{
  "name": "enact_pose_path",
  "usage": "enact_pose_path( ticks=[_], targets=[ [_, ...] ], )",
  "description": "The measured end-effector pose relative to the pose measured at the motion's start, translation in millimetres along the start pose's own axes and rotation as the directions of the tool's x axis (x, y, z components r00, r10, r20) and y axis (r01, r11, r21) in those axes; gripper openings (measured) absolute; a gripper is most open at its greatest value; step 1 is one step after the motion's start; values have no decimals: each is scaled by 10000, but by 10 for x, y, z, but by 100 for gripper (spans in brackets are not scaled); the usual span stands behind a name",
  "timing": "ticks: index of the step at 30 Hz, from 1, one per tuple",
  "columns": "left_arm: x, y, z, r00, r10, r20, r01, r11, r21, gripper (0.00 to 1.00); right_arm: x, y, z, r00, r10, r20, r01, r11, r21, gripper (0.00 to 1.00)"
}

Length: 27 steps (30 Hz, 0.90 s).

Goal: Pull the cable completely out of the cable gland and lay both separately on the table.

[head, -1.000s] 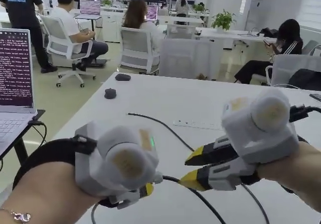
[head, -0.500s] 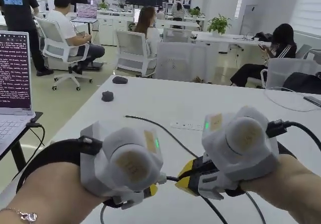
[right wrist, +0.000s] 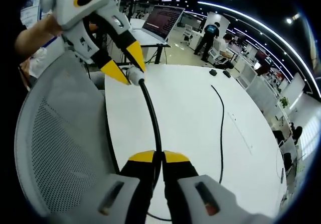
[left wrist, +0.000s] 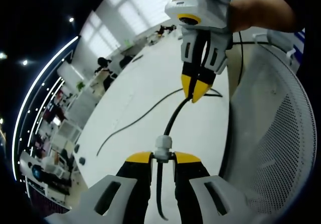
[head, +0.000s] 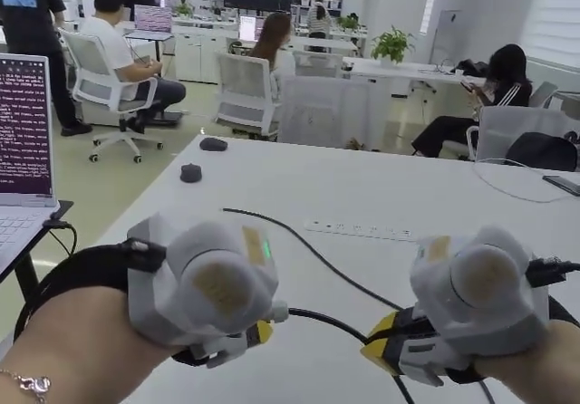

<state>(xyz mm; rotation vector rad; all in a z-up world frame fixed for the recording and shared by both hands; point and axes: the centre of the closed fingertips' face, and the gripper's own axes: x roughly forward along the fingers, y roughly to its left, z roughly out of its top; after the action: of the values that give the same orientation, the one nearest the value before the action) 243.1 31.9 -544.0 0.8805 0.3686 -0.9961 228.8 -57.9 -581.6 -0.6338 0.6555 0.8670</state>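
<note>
Left gripper view showed the left gripper (left wrist: 162,157) clamped on the white plastic cable gland (left wrist: 163,146), the round black cable (left wrist: 175,116) threaded through it and pinched farther out by the right gripper (left wrist: 196,88) above the white table (left wrist: 145,83); separation looked unfinished.

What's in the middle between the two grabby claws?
A short stretch of black cable, running from the white cable gland in the left gripper to the right gripper, above the white table. The left gripper view shows it.
</note>
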Motion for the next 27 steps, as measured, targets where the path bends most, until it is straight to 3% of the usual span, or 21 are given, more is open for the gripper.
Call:
enact_pose_path(
  ticks=[2,5,7,10,11,12,13,14,17,27],
  targets=[
    [7,-11,5,10000,6,-32,-6,10000,92,16,-5,0,43,9998,-167,-96,165,9998,-132,7],
    [24,-31,10,10000,-81,-31,82,9999,94,16,-10,38,324,9985,-257,479,278,9987,-436,21],
    [23,-50,42,9999,-127,34,127,9998,141,16,20,123,595,9950,7,998,93,9950,-992,20],
    [12,-61,102,9994,-250,234,247,9996,109,16,87,144,728,9954,32,957,101,9904,-1382,18],
    [7,-61,117,9993,-272,265,268,9995,145,16,101,121,739,9960,-56,897,202,9865,-1627,12],
    [5,-56,122,9993,-261,273,256,9995,171,16,106,136,718,9978,82,659,51,9799,-1992,5],
    [-1,-33,126,9994,-224,245,220,9996,187,16,119,198,704,9976,395,573,-281,9817,-1882,4],
    [-2,-28,123,9994,-264,219,259,9994,237,16,119,156,711,9976,131,673,-8,9839,-1786,4],
    [-13,-16,134,9992,-319,242,313,9992,250,16,93,148,669,9975,121,695,6,9836,-1802,3],
    [-62,61,83,9997,-198,110,196,9996,194,16,-40,-90,284,9985,-489,230,511,9929,-1073,3]
  ],
)
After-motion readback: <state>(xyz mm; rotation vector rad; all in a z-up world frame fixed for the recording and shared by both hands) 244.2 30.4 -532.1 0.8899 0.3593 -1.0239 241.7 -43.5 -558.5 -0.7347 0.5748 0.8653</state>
